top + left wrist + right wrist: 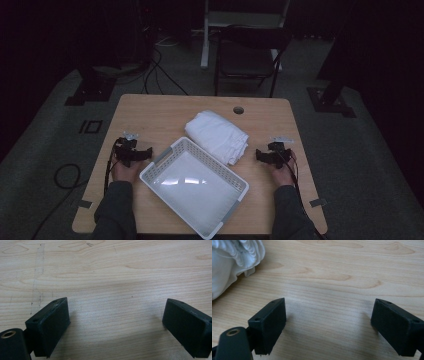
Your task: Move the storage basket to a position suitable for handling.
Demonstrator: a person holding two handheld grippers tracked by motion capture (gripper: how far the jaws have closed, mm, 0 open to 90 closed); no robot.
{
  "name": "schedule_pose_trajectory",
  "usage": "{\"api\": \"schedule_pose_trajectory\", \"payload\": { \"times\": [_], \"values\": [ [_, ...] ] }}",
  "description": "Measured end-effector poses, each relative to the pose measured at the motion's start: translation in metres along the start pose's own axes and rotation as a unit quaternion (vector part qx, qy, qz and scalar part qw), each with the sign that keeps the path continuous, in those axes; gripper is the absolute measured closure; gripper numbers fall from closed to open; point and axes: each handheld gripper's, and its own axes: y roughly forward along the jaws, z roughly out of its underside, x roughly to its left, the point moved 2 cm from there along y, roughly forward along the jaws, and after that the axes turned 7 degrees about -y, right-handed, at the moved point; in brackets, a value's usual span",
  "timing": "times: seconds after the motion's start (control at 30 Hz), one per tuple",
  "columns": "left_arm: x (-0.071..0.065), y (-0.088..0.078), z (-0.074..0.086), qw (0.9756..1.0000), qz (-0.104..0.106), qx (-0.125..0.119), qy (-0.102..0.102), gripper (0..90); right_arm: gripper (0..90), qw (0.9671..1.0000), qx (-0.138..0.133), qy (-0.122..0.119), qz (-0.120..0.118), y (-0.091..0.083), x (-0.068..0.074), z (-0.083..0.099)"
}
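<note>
A folded white cloth (218, 135) lies on the wooden table (150, 112), just behind a white plastic basket (194, 184) that stands empty at the front middle. My left gripper (131, 150) rests on the table left of the basket, held by a hand. Its black jaws stand wide apart over bare wood, the left gripper (116, 327) holding nothing. My right gripper (272, 152) sits right of the cloth, also in a hand. The right gripper (328, 327) is open and empty, with the cloth's edge (234, 260) at the upper left.
A round cable hole (238, 110) marks the table's far edge. Behind the table stand a dark folding chair (247, 57) and stand bases on the grey floor. Cables trail from both grippers off the table's front.
</note>
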Motion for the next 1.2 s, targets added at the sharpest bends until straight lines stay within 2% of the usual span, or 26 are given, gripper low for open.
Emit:
{"api": "schedule_pose_trajectory", "payload": {
  "times": [0.1, 0.17, 0.2, 0.23, 0.37, 0.73, 0.77, 0.8, 0.9, 0.93, 1.03, 1.07, 1.1, 1.17, 1.2],
  "values": [
    [0.001, -0.002, 0.001, 1.0, -0.001, -0.006, -0.002, 10.9, 12.1, 0.9999, -0.001, -0.01, -0.011, -0.004, 0.002, 0.004],
    [0.002, -0.004, 0.002, 0.9999, 0.002, -0.014, -0.001, 22.8, 12.1, 0.9997, -0.002, -0.016, -0.016, -0.006, 0.003, 0.006],
    [0.002, -0.006, 0.003, 0.9998, 0.006, -0.017, 0.001, 22.8, 12.2, 0.9997, -0.002, -0.017, -0.017, -0.007, 0.003, 0.006],
    [0.001, -0.007, 0.004, 0.9997, 0.011, -0.021, 0.006, 32.9, 12.2, 0.9997, -0.002, -0.018, -0.019, -0.008, 0.003, 0.007],
    [0.002, -0.01, 0.007, 0.9993, 0.022, -0.024, 0.017, 38.1, 12.6, 0.9997, -0.003, -0.017, -0.019, -0.008, 0.003, 0.007],
    [0.003, -0.015, 0.01, 0.9989, 0.033, -0.019, 0.026, 41.2, 14.9, 0.9998, 0.002, -0.014, -0.015, -0.011, 0.005, 0.009],
    [0.003, -0.015, 0.011, 0.9989, 0.034, -0.019, 0.027, 41.3, 16.6, 0.9998, 0.004, -0.014, -0.014, -0.012, 0.005, 0.009],
    [0.003, -0.016, 0.011, 0.9989, 0.034, -0.018, 0.027, 41.9, 23.0, 0.9998, 0.01, -0.01, -0.012, -0.015, 0.006, 0.009],
    [0.003, -0.017, 0.012, 0.9987, 0.037, -0.017, 0.029, 42.0, 26.5, 0.9998, 0.015, -0.009, -0.011, -0.018, 0.007, 0.009],
    [0.003, -0.017, 0.012, 0.9987, 0.039, -0.016, 0.03, 42.1, 30.6, 0.9998, 0.018, -0.006, -0.01, -0.02, 0.008, 0.01],
    [0.004, -0.018, 0.011, 0.9987, 0.043, -0.012, 0.026, 42.6, 33.6, 0.9996, 0.007, 0.012, -0.024, -0.03, 0.011, 0.011],
    [0.005, -0.019, 0.011, 0.9988, 0.041, -0.011, 0.023, 46.7, 33.6, 0.9994, -0.004, 0.018, -0.031, -0.041, 0.016, 0.01],
    [0.005, -0.019, 0.011, 0.999, 0.038, -0.01, 0.019, 46.7, 33.6, 0.9994, -0.004, 0.018, -0.031, -0.041, 0.016, 0.01],
    [0.006, -0.023, 0.01, 0.9987, 0.047, -0.015, 0.01, 47.9, 32.9, 0.9995, -0.018, 0.003, -0.026, -0.06, 0.027, 0.007],
    [0.006, -0.027, 0.008, 0.9985, 0.049, -0.023, 0.01, 47.9, 32.9, 0.9995, -0.018, 0.003, -0.026, -0.06, 0.027, 0.007]
  ]
}}
